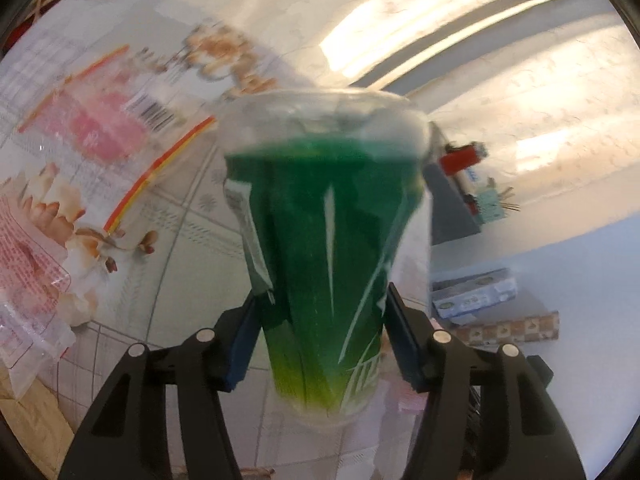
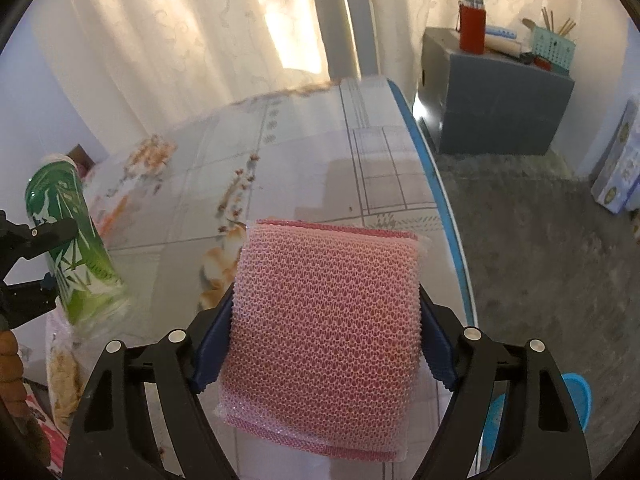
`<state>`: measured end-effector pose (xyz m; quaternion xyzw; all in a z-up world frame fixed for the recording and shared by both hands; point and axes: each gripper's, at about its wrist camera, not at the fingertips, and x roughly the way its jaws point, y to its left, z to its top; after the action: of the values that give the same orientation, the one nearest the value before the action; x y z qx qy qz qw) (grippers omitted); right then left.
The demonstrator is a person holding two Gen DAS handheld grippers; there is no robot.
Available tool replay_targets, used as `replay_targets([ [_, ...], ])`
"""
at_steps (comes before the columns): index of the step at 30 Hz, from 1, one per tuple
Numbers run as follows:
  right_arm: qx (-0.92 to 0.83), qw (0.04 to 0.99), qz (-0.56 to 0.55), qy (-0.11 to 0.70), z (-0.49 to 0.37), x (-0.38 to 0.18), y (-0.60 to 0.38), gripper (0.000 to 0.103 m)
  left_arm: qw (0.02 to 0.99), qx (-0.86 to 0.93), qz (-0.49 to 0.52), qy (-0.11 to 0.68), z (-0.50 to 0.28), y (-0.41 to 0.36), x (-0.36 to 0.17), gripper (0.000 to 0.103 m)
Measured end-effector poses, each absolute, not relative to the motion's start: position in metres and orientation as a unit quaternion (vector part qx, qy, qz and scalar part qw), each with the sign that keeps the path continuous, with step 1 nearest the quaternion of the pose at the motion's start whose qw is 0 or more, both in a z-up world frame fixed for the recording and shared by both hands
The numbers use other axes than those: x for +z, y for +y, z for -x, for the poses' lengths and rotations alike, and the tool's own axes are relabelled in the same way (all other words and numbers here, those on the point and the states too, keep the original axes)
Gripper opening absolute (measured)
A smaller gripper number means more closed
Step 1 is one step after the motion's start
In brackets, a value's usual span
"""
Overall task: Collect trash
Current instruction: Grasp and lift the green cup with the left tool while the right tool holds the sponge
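Table: a round top under a glossy cloth (image 2: 304,152) printed with flowers and grey squares; it has a blue rim on the right side.
Room: pale curtains (image 2: 192,40) with sun behind them, a grey carpet (image 2: 532,240) on the floor, and a dark grey box (image 2: 500,108) far right.
On the box: one red bottle (image 2: 472,28) and one small teal basket with sticks.
My left tongs (image 1: 320,320): they are closed on one green plastic cup (image 1: 332,232), crumpled, with a clear lid; it hangs above the table.
My right tongs (image 2: 326,336): they are closed on one pink mesh sponge (image 2: 324,320) in a clear wrapper, lifted over the near part of the table.
Other trash: two clear wrappers with red print (image 1: 104,120) lie on the cloth to the left of the cup.
Floor: one blue-white carton (image 1: 472,292) on the right, and one blue tub (image 2: 576,400) near the table edge.
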<state>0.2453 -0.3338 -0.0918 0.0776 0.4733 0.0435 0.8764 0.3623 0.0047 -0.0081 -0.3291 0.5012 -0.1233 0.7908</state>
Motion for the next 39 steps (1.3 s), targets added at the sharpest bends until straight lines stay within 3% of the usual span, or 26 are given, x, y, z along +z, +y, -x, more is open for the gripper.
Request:
replay_targets([
  [28, 0.064, 0.923, -0.134, 0.354, -0.112, 0.03, -0.355, 0.075, 0.897, -0.302, 0.106, 0.303, -0.194, -0.052, 0.145, 0.054],
  [39, -0.046, 0.933, -0.161, 0.317, -0.008, 0.043, -0.434, 0.075, 0.859, -0.408, 0.081, 0.296, -0.148, -0.092, 0.163, 0.054],
])
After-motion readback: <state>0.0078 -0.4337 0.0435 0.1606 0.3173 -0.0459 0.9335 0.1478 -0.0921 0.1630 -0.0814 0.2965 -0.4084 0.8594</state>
